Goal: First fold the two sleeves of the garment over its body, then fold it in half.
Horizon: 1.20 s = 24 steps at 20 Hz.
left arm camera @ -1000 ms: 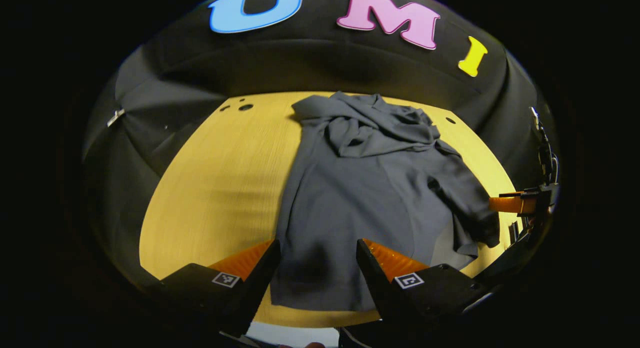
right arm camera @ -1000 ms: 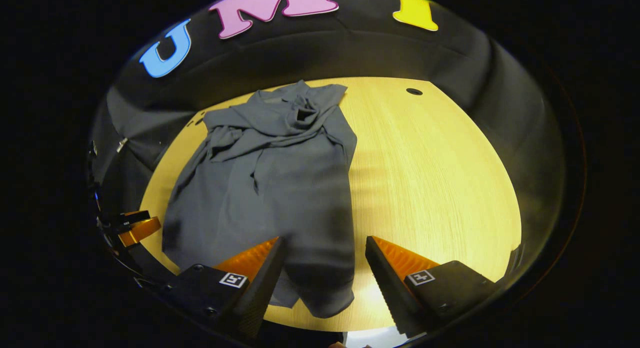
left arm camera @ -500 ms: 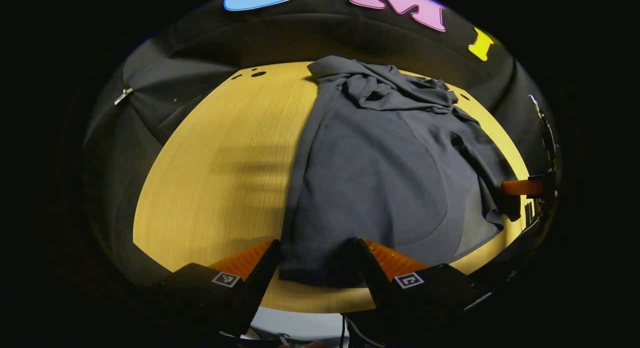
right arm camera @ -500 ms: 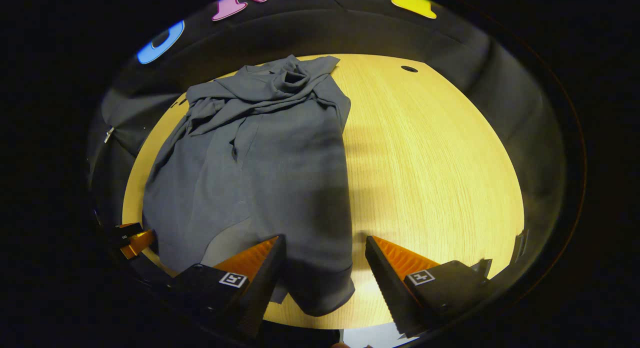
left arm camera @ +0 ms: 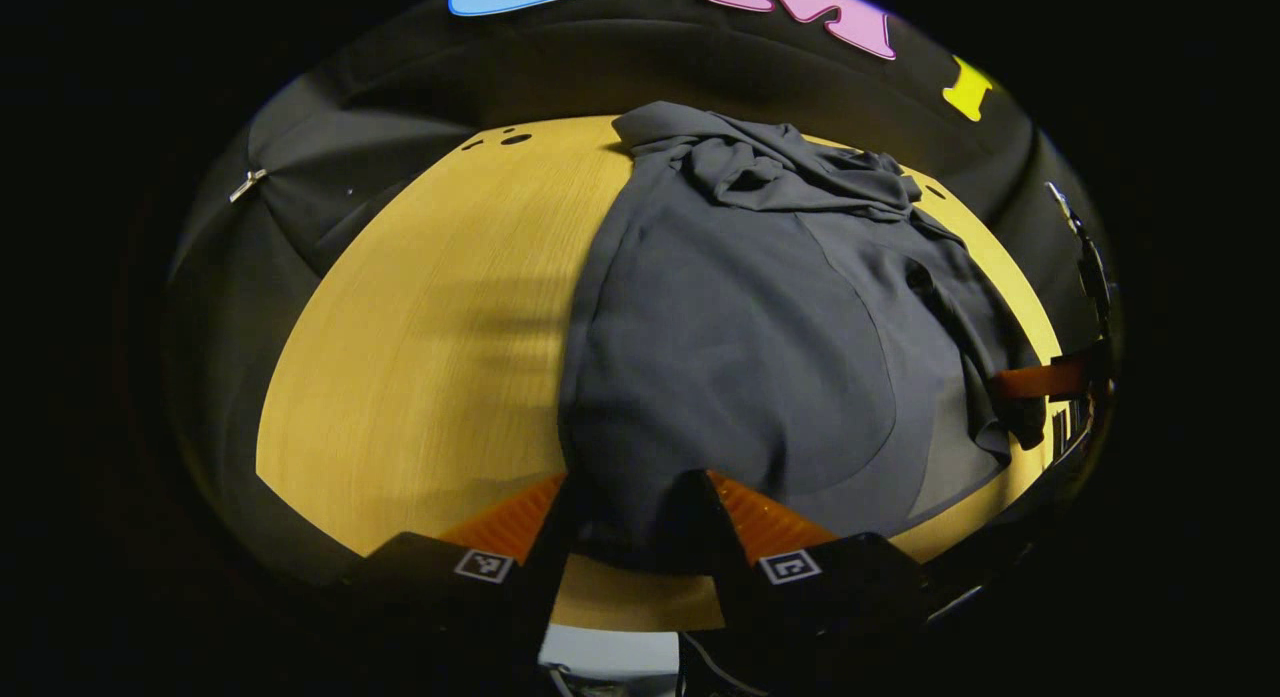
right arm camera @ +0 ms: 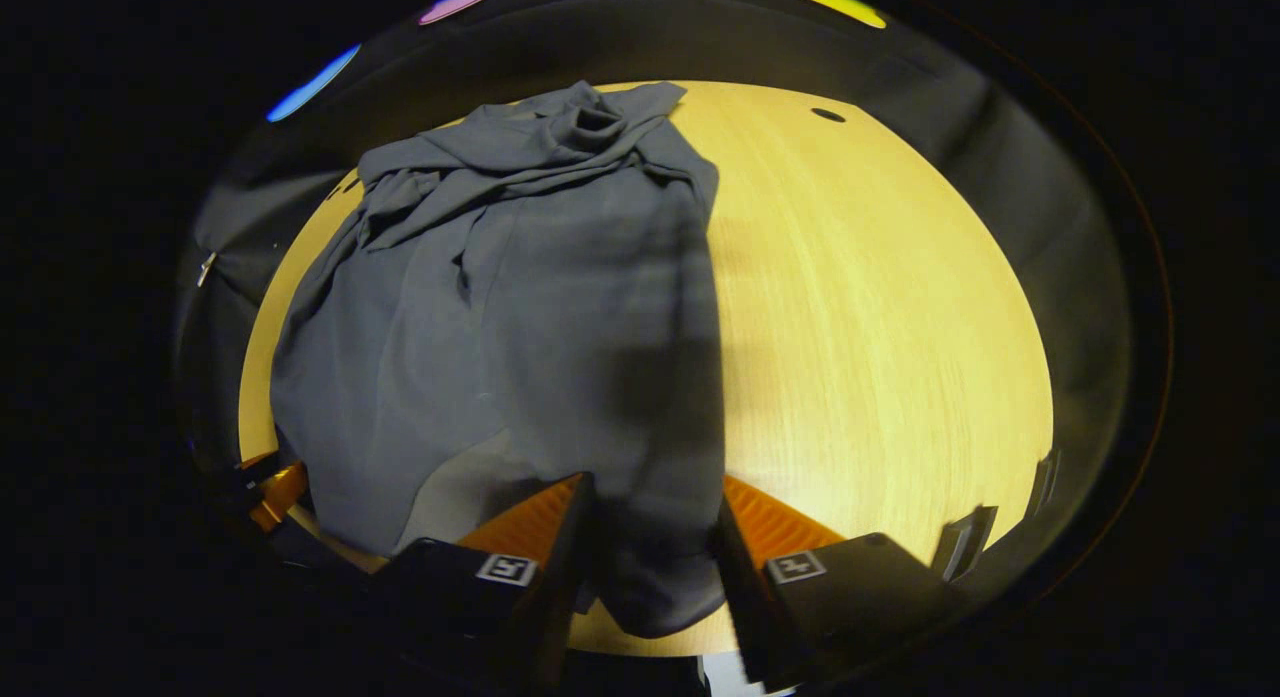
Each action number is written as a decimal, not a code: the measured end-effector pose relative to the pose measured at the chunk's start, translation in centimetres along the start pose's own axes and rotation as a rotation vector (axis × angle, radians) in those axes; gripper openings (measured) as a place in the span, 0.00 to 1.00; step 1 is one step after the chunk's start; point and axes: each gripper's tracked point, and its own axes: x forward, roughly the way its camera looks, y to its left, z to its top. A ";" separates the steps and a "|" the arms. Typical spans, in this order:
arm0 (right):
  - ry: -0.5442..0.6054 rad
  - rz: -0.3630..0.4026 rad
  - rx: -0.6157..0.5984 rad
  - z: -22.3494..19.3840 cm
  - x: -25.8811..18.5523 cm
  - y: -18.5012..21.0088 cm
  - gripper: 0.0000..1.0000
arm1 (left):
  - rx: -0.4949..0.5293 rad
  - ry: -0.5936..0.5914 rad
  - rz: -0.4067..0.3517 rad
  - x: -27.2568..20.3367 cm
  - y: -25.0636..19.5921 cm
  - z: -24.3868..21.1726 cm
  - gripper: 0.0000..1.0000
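Note:
A dark grey long-sleeved garment (left arm camera: 740, 317) lies lengthwise on the yellow wooden table (left arm camera: 430, 327), its collar and bunched cloth at the far end. One sleeve (left arm camera: 960, 307) lies along its right side. My left gripper (left arm camera: 630, 507) is open at the near hem, with the left corner of the cloth between its fingers. In the right gripper view the garment (right arm camera: 540, 297) fills the left half of the table (right arm camera: 880, 307). My right gripper (right arm camera: 655, 512) is open with the right hem corner between its fingers. Each gripper shows at the other view's edge: right gripper (left arm camera: 1040, 380), left gripper (right arm camera: 275, 487).
Small round holes (left arm camera: 515, 138) mark the table's far left corner, and another hole (right arm camera: 828, 115) sits at the far right. Bare tabletop runs on both sides of the garment. The table's near edge (left arm camera: 620, 617) lies just under the hem.
Both grippers moved forward and down onto the near hem. Their fingers have drawn closer together around the cloth corners. The garment itself lies as before.

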 end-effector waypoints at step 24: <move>-0.200 0.257 0.118 9.4 -5.4 4.1 0.05 | -0.016 -0.296 -0.219 -6.0 -6.3 13.8 0.06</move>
